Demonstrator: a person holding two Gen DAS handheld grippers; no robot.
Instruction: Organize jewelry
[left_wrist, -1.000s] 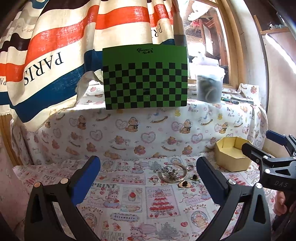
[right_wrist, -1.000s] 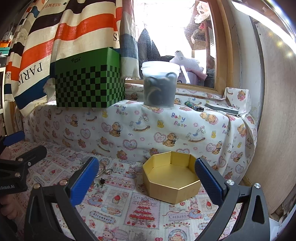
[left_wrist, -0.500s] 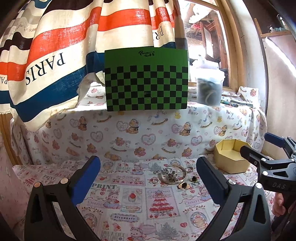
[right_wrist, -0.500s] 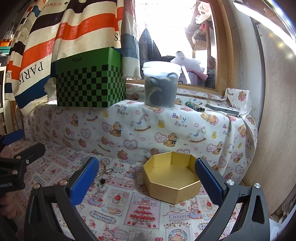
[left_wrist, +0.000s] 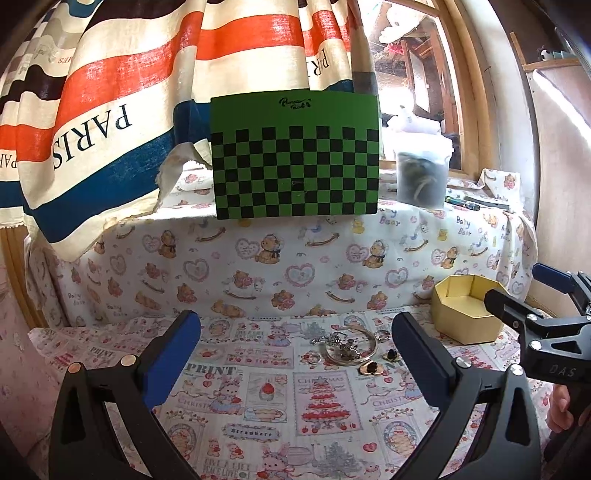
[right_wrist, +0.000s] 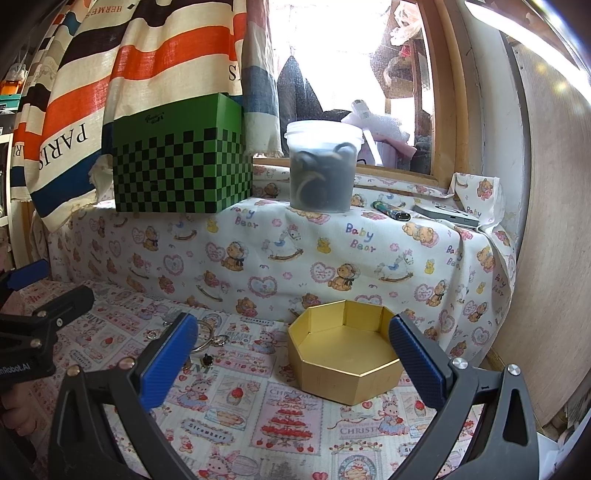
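A small pile of jewelry lies on the printed cloth: a silver bangle (left_wrist: 351, 345) with a tangled chain inside it, small rings (left_wrist: 382, 335) and dark stud earrings (left_wrist: 370, 367). An open, empty gold hexagonal box (right_wrist: 345, 356) stands to the right of the pile; it also shows in the left wrist view (left_wrist: 466, 314). My left gripper (left_wrist: 295, 360) is open and empty, hovering in front of the jewelry. My right gripper (right_wrist: 290, 360) is open and empty, in front of the box. Its left finger hides part of the bangle (right_wrist: 205, 334).
A raised ledge draped in teddy-bear cloth runs behind. On it stand a green checkered box (left_wrist: 295, 155), a lidded plastic tub (right_wrist: 321, 166), a lighter (right_wrist: 391, 213) and a flat grey device (right_wrist: 447, 216). A striped PARIS curtain (left_wrist: 92, 122) hangs left; a wall on the right.
Both grippers have drifted slightly back and to the left; the jewelry and box sit a little further right in the left wrist view. Nothing was grasped.
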